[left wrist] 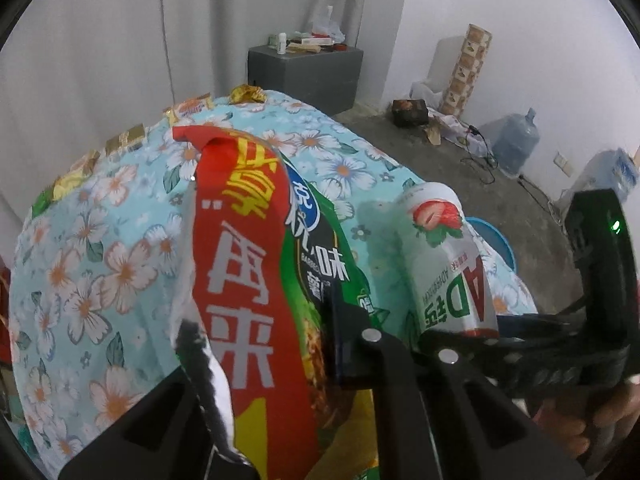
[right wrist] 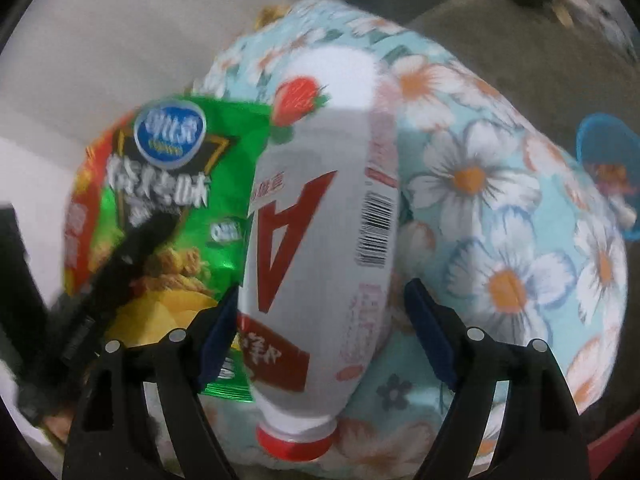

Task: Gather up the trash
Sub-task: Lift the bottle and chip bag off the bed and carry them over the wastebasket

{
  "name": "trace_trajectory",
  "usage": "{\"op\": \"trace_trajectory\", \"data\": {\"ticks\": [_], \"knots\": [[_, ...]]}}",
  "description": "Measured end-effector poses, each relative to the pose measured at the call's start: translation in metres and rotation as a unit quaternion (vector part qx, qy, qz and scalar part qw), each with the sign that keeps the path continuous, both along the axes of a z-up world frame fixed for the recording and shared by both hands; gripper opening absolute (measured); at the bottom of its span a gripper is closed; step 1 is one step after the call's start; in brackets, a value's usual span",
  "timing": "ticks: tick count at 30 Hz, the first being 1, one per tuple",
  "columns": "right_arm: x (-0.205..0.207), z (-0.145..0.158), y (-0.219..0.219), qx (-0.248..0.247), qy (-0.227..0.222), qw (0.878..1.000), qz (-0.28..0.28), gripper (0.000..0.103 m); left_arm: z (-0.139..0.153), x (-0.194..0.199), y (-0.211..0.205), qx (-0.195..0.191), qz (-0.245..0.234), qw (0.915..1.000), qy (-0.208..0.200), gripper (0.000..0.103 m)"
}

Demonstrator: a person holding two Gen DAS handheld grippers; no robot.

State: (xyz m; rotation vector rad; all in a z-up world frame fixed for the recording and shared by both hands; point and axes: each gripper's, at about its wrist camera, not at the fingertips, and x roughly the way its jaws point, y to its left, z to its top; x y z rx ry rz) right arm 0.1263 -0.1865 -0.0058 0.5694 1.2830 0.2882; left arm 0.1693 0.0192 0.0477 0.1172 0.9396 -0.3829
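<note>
Green-red snack bag, one, white bottle, one

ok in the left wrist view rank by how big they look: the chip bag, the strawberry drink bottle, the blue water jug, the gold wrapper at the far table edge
1. chip bag, though nearness to the camera inflates it
2. strawberry drink bottle, also near
3. blue water jug, far off across the floor, so likely bigger than it looks
4. gold wrapper

Red-and-green snack bag, white strawberry-print bottle, turquoise floral tablecloth
</note>
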Motion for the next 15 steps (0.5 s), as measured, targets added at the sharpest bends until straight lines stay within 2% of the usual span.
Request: {"op": "trace_trajectory", "data": {"ticks": [2, 8, 15], "knots": [[-0.006, 0.000, -0.006, 0.010, -0.003, 1.000, -0.005, 0.077, -0.001, -0.002, 0.000, 0.004, 0.006, 1.0000, -0.004, 0.005], [-0.008, 0.000, 0.003, -0.014, -0.009, 1.000, -0.002, 0.073, 0.001, -0.008, 0.000, -0.010, 0.020, 0.9996, -0.018, 0.005], [0.002, -0.005, 0.020, 0.005, -0.013, 1.000, 0.000, 0.057, 0.005, -0.017, -0.005, 0.001, 0.015, 0.9993, -0.034, 0.005]]}}
